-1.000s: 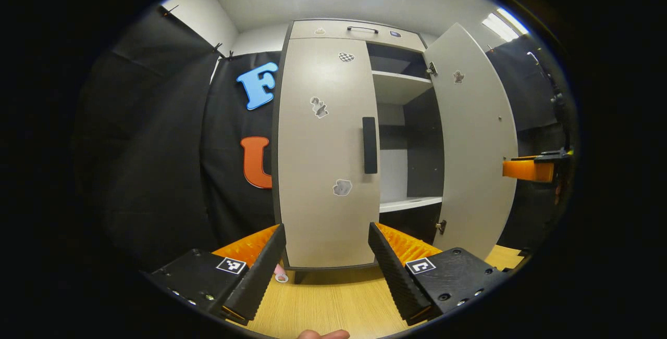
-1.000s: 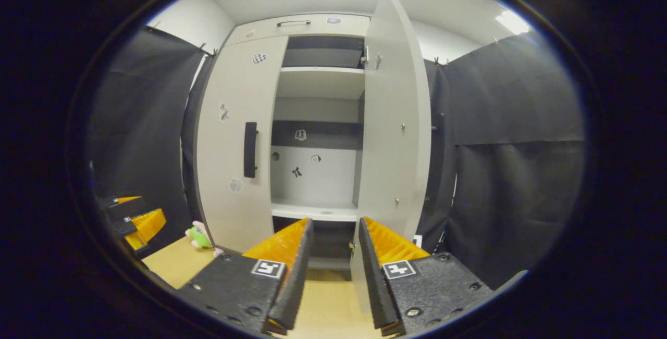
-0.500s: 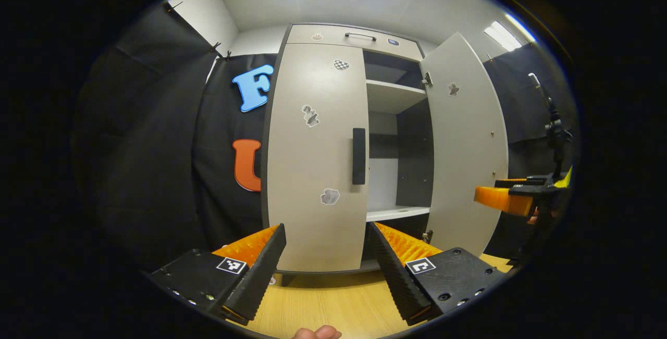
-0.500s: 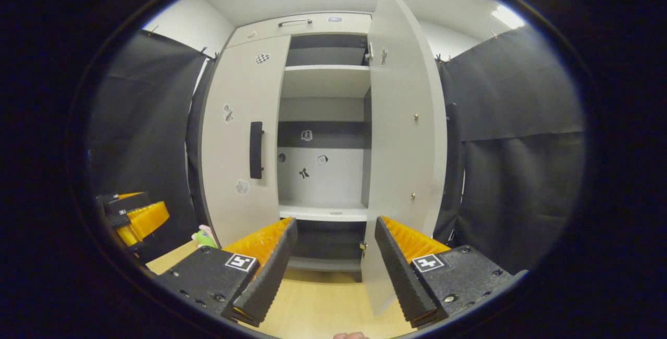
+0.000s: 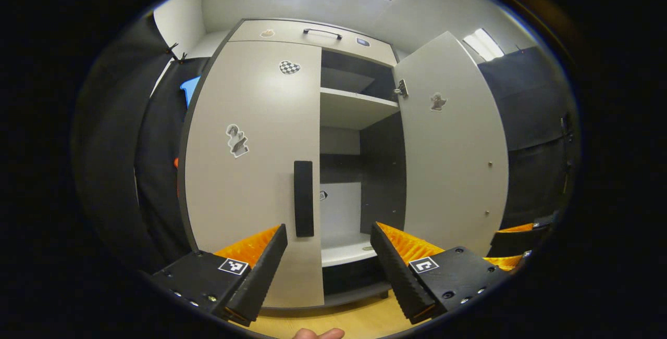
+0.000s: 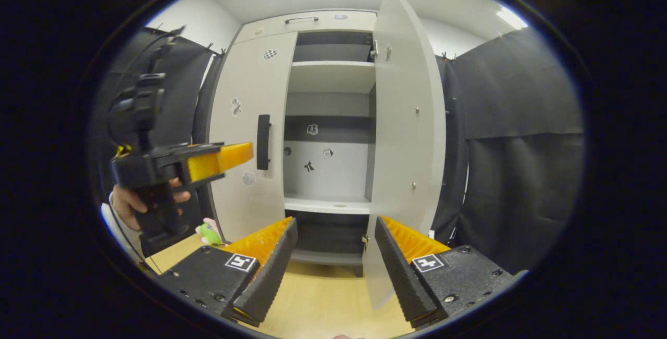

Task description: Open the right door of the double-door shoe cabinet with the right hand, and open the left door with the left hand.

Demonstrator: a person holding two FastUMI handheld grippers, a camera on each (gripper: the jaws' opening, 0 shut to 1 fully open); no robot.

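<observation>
The pale grey shoe cabinet fills the middle of both views. Its right door [image 5: 453, 157] [image 6: 404, 136] is swung wide open, showing white shelves [image 6: 328, 76]. The left door [image 5: 255, 167] [image 6: 250, 130] is closed, with a black vertical handle [image 5: 304, 198] [image 6: 263, 141] near its inner edge. My left gripper [image 5: 328, 271] is open, close in front of that handle and a little below it, holding nothing. In the right gripper view the left gripper [image 6: 219, 158] and its hand are raised near the handle. My right gripper [image 6: 336, 266] is open and empty, back from the open door.
A wooden floor [image 6: 323, 302] lies under the cabinet. A small green and pink toy [image 6: 208, 232] sits on the floor by the cabinet's left foot. Black cloth walls [image 6: 516, 146] flank the cabinet. A top drawer with a handle [image 5: 323, 32] sits above the doors.
My left gripper has moved up and closer to the left door's handle. My right gripper opened wider and drew back slightly from the right door, which stays open.
</observation>
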